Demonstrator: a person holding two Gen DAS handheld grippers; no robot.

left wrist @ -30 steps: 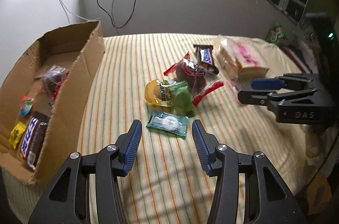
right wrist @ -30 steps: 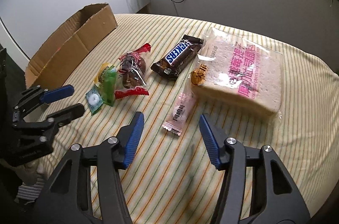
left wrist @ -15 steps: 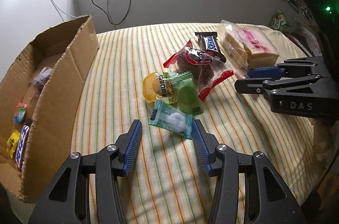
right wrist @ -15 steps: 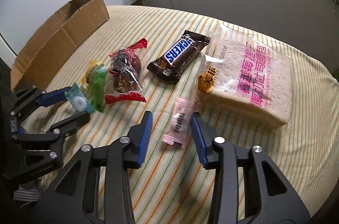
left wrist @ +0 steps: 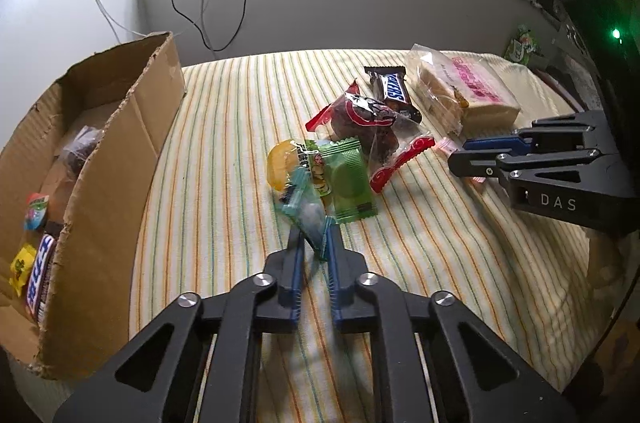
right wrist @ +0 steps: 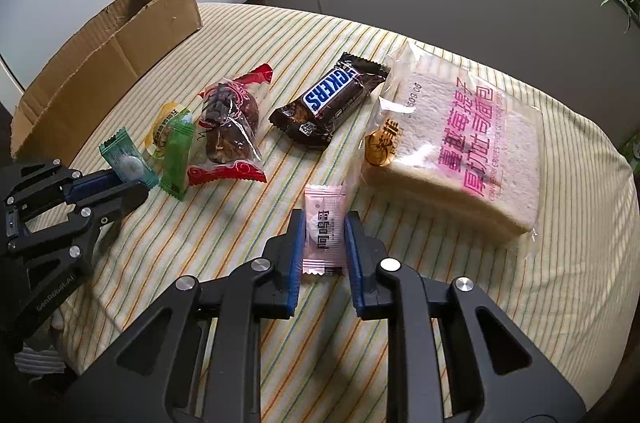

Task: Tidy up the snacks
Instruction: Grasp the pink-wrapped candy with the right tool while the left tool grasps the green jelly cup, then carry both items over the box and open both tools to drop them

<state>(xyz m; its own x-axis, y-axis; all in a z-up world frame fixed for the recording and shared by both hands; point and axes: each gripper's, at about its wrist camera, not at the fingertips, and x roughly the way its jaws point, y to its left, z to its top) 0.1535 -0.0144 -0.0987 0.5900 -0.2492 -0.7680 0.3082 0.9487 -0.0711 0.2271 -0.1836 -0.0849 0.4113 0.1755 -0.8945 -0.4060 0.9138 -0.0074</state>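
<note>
My left tool (left wrist: 314, 243) stood with its jaws wide apart one second ago, with the teal candy packet (left wrist: 306, 211) lying flat on the surface ahead of the tips. The jaws have just been closing and now pinch that packet; it is crumpled and turned on edge between the blue pads (left wrist: 297, 263).

My right tool (right wrist: 324, 223) also stood open, with the pink sachet (right wrist: 323, 223) flat on the striped cloth ahead of it. Its jaws have just been closing, and both pads now press the long sides of the sachet. The sachet now sits between the fingers rather than beyond the tips.
</note>
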